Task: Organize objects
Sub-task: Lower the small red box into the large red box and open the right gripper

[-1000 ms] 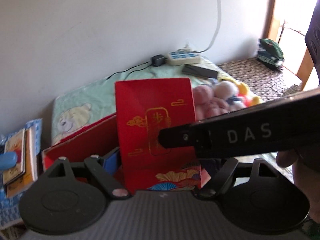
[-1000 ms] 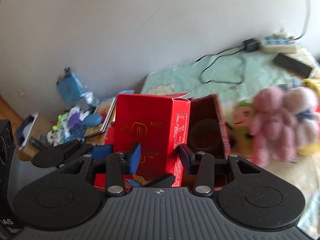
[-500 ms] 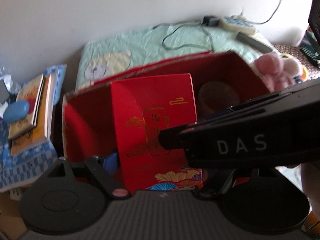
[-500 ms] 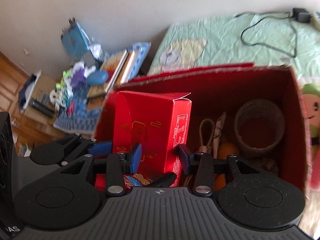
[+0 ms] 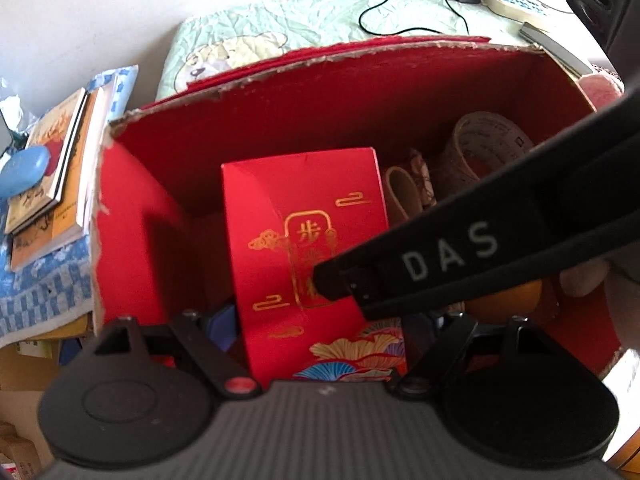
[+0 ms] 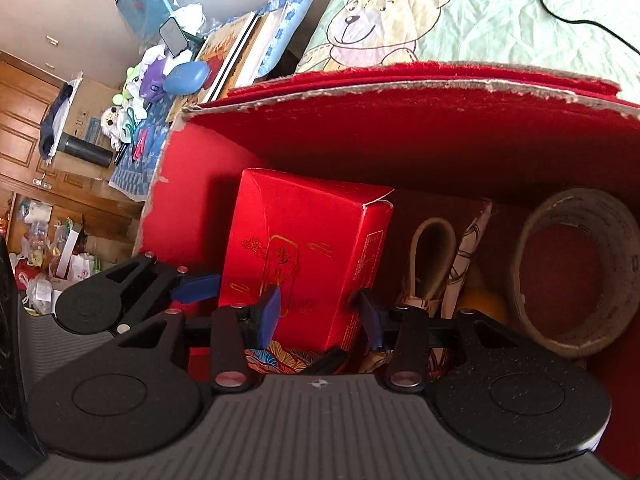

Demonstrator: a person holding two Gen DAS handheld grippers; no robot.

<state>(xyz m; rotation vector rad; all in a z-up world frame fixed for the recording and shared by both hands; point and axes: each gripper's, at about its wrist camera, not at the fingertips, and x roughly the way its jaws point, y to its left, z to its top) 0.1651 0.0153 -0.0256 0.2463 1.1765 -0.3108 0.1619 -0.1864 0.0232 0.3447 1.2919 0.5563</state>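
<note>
While both grippers' fingers (image 6: 269, 312) clamp the upright red carton (image 6: 308, 256) inside the red storage box (image 5: 360, 92), its light, crushable cardboard seems best held low at the side faces.

We are looking into a lived-in bedroom at home: ahead of the tools a pale green bedspread (image 6: 500, 16) printed with a teddy bear is lying rumpled, a power strip (image 5: 516, 0) is trailing its cable across it, and off to the left books (image 6: 236, 52), small toys (image 6: 140, 84) and wooden cupboard doors (image 6: 20, 120) are crowding the view.
</note>
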